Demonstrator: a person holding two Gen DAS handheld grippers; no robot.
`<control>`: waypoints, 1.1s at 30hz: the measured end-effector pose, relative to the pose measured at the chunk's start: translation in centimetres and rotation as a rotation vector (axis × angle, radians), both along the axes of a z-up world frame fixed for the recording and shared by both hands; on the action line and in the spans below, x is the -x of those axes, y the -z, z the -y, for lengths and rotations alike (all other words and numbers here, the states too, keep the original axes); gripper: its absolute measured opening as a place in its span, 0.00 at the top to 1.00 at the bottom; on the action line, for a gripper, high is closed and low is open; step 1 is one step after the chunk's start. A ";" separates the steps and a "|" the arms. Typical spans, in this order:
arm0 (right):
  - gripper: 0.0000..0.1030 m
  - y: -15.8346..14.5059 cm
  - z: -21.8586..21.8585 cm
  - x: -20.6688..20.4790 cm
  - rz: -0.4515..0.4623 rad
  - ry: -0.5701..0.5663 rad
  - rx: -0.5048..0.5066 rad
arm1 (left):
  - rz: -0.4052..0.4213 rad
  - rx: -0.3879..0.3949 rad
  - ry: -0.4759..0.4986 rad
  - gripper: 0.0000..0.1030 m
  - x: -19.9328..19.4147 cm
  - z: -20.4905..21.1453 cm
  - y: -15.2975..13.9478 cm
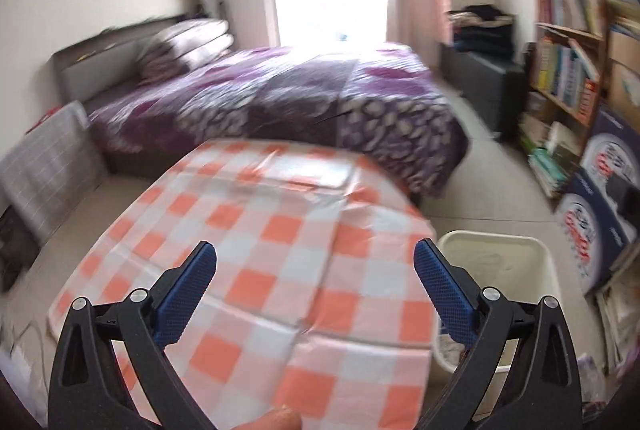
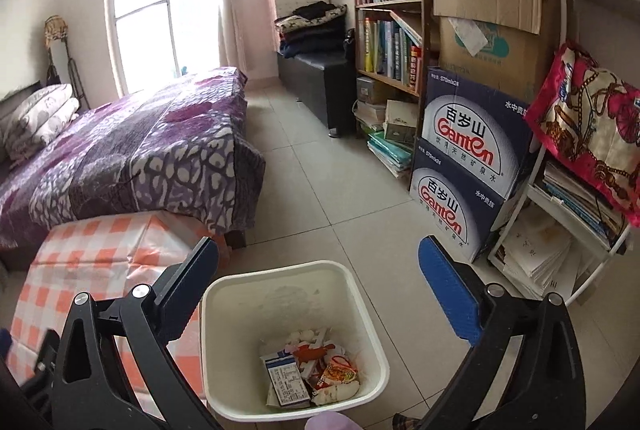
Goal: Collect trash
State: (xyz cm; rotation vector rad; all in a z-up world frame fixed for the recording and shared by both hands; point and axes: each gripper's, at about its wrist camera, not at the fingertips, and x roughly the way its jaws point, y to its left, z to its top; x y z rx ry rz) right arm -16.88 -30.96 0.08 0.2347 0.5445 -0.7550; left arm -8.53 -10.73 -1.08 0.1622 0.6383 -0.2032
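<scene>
A cream waste bin (image 2: 362,310) stands on the tiled floor beside a table with an orange-and-white checked cloth (image 1: 280,258). Trash (image 2: 310,374) lies at the bin's bottom: a blue-and-white carton, wrappers and crumpled paper. My right gripper (image 2: 318,262) is open and empty, held above the bin's far rim. My left gripper (image 1: 316,266) is open and empty above the checked cloth, with the bin (image 1: 536,270) just beyond its right finger. The cloth (image 2: 80,262) also shows at the left in the right wrist view.
A bed with a purple patterned cover (image 2: 140,142) stands behind the table. Two stacked blue water cartons (image 2: 472,166), a bookshelf (image 2: 396,30) and a white rack with papers (image 2: 560,230) line the right wall. A black bench (image 2: 320,86) sits by the window.
</scene>
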 end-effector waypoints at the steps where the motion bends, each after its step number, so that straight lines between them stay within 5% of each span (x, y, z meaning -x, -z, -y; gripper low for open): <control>1: 0.07 0.3 -0.8 -0.3 -0.025 -0.026 0.013 | -0.023 0.006 -0.016 0.07 -0.3 -0.8 0.2; 7: 0.07 2.7 -5.3 -1.5 -0.116 -0.077 0.047 | -0.024 -0.084 -0.080 0.07 -1.2 -2.9 1.5; 16: 0.07 4.5 -9.0 -3.1 -0.130 -0.108 0.130 | -0.069 -0.085 -0.080 0.07 -1.9 -4.8 2.2; 33: 0.07 4.8 -9.4 -3.6 -0.145 -0.140 0.087 | -0.084 -0.088 -0.101 0.07 -2.2 -5.3 2.3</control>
